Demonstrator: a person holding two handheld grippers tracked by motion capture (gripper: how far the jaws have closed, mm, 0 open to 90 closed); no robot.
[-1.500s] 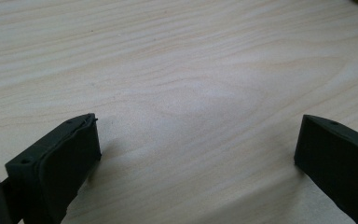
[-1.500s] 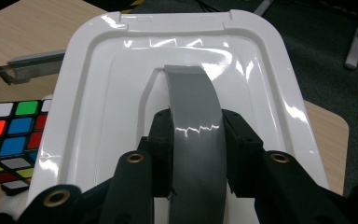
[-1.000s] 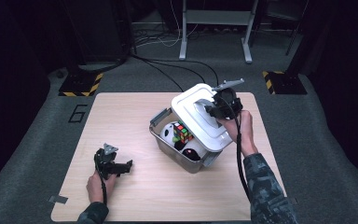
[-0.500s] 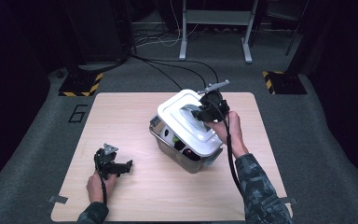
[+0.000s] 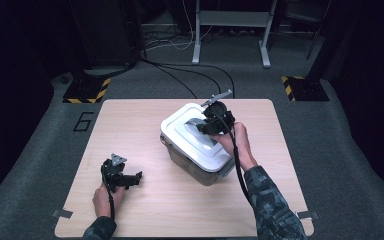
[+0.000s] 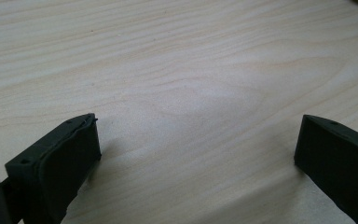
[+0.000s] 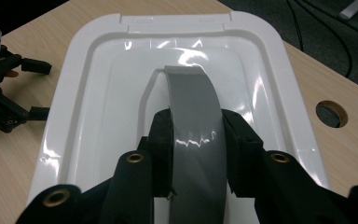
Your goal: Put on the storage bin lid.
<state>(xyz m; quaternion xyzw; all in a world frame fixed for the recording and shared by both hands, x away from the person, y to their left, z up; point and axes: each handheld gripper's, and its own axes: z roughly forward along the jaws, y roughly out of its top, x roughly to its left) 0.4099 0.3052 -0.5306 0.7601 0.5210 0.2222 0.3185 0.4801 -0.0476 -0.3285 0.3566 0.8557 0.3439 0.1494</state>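
Observation:
A white lid with a grey arched handle lies on top of a clear plastic box in the middle of the wooden table. My right gripper is over the lid, and its jaws are shut on the grey handle. In the right gripper view the right gripper pinches the handle from both sides above the lid. My left gripper rests low on the table at the front left, open, with bare wood between its jaws. The left gripper holds nothing.
The box's contents are hidden under the lid. A round cable hole sits in the table beyond the box. Cables and a yellow-black striped base lie on the grey floor behind the table. The left gripper lies left of the lid.
The right gripper carried the lid leftward and down over the box, which now hides the cube and other contents. The left gripper stayed still.

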